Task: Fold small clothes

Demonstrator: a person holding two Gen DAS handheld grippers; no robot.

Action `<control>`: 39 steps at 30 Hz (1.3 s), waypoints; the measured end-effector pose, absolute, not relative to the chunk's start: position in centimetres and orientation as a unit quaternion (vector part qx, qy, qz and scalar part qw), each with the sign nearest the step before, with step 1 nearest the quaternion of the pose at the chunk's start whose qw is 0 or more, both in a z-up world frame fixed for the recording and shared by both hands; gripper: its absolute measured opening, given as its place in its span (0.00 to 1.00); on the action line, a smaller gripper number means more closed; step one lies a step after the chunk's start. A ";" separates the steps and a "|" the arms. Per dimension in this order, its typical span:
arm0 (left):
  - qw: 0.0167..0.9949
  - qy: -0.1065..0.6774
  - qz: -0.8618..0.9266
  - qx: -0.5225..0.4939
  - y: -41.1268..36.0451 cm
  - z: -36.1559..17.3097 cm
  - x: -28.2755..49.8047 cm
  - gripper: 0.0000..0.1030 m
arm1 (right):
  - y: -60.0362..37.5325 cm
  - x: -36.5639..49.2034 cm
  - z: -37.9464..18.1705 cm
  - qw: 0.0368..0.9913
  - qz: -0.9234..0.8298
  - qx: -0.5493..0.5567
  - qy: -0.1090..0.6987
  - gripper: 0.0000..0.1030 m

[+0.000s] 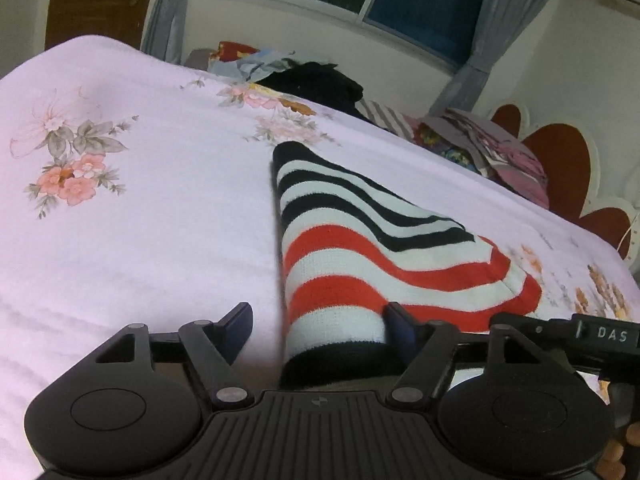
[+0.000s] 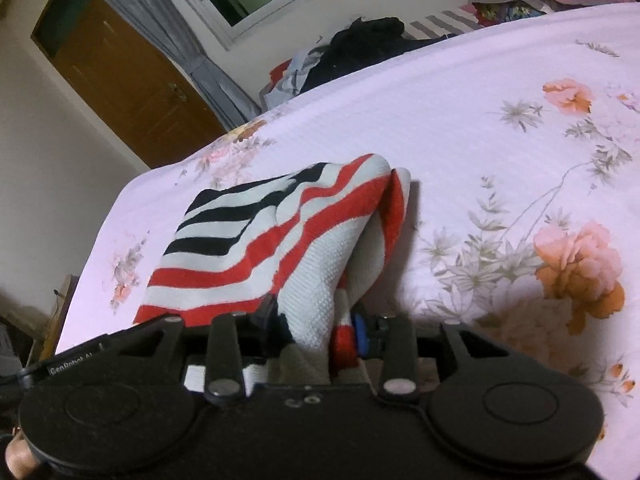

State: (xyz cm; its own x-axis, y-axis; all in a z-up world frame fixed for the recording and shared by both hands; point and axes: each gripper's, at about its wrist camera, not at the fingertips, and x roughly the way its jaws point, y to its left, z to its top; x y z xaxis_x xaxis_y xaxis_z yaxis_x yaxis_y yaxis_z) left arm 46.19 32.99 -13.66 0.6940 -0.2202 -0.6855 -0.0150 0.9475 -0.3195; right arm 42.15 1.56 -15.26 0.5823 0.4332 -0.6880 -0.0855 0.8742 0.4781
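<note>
A small knit garment (image 1: 360,248) striped black, white and red lies on the pink floral bed sheet (image 1: 140,220). My left gripper (image 1: 320,330) is open; the garment's black-edged near end sits between its fingers, against the right finger. In the right wrist view the same garment (image 2: 256,240) is bunched up, and my right gripper (image 2: 316,320) is shut on its white and red folded edge, lifting that side slightly off the sheet (image 2: 480,128).
A pile of dark and coloured clothes (image 1: 312,76) lies at the far edge of the bed under the window. Folded clothes (image 1: 492,152) are stacked near the red headboard (image 1: 560,160). A brown door (image 2: 120,76) stands beyond the bed.
</note>
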 end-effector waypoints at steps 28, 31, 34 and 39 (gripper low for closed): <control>0.920 0.370 -0.056 -0.119 30.3 -10.8 51.4 0.70 | 1.2 48.8 -16.1 0.857 0.111 0.237 0.445 0.35; 0.919 0.374 -0.050 -0.119 30.1 -11.0 52.1 0.70 | 1.9 48.9 -16.1 0.862 0.111 0.231 0.438 0.27; 0.919 0.373 -0.047 -0.120 30.0 -11.0 52.5 0.70 | 2.5 48.3 -14.9 0.882 0.115 0.192 0.414 0.11; 0.918 0.375 -0.053 -0.115 29.6 -11.7 53.0 0.70 | 2.4 47.5 -14.7 0.901 0.101 0.139 0.398 0.10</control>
